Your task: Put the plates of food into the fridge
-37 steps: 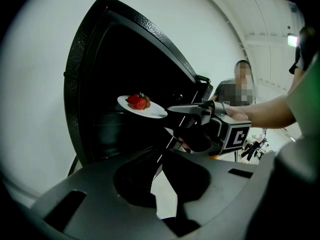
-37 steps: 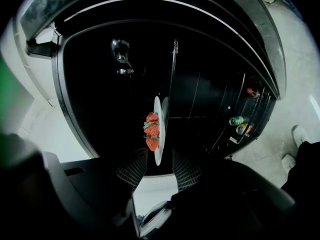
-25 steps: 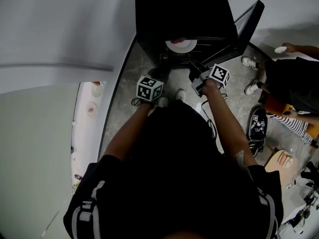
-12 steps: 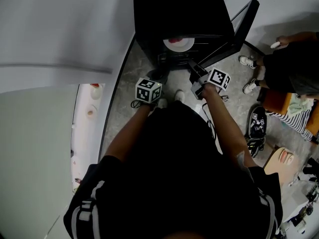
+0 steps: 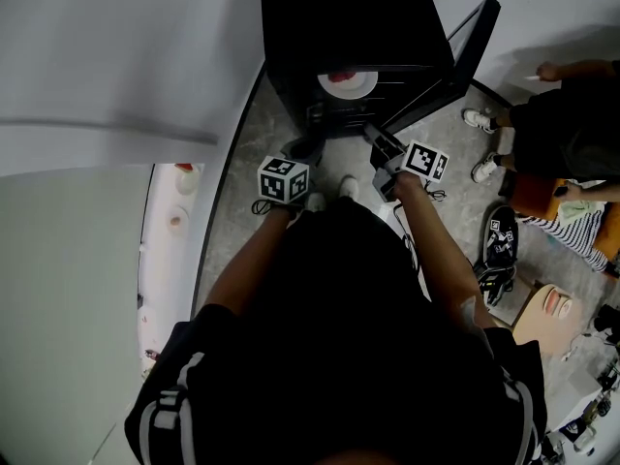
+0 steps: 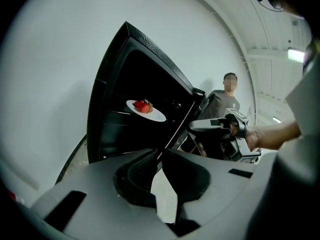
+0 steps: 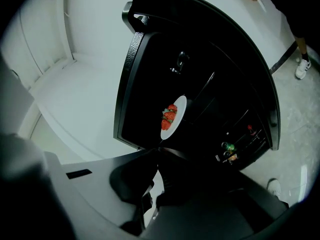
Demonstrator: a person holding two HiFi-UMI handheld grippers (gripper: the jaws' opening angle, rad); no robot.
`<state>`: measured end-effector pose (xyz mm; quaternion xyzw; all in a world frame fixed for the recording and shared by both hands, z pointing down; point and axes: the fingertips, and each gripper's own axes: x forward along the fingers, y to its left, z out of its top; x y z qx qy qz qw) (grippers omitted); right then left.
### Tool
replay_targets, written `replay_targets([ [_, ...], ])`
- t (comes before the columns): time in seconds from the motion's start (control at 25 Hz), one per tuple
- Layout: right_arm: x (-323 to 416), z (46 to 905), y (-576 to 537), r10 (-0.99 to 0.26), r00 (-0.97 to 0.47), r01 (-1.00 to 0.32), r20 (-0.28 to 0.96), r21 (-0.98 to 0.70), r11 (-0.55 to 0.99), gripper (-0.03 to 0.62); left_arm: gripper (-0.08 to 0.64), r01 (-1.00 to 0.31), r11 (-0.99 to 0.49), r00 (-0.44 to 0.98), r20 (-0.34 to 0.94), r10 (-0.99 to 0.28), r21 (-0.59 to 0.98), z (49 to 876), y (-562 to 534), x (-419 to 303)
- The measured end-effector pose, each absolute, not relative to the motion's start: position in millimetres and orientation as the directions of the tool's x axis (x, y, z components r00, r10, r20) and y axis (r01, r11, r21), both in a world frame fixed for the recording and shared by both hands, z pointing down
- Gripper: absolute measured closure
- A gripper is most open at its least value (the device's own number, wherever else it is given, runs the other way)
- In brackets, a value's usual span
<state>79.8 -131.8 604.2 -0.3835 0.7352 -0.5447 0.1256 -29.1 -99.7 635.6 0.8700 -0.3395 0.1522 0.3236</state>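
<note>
A white plate of red strawberries (image 5: 347, 83) lies on a shelf inside the open black fridge (image 5: 339, 17). It also shows in the left gripper view as the plate (image 6: 145, 110) and in the right gripper view as the plate (image 7: 172, 118). My left gripper (image 6: 160, 154) hangs low in front of the fridge, jaws shut with nothing between them. My right gripper (image 5: 372, 133) is near the bottom edge of the open fridge door (image 5: 465, 51), also shut and empty (image 7: 157, 152). Neither one touches the plate.
The door stands open to the right, with small bottles (image 7: 228, 146) in its rack. A person (image 5: 572, 114) stands at the right, and loose shoes (image 5: 502, 240) lie on the floor there. A white wall (image 5: 116, 56) runs along the left.
Both grippers have drawn back a little from the fridge, and the right one has rolled. The plate stays on its shelf. The person at the right has shifted.
</note>
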Motion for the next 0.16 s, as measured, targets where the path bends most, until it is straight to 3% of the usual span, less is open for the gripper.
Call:
replay_targets([
  [0.16, 76.6, 602.3, -121.7, -0.694, -0.681, -0.436, 0.234, -0.891, 0.127, 0.568, 0.535, -0.679, -0.555, 0.734, 0.465, -0.495, 0.48, 630.1, -93.5, -29.5],
])
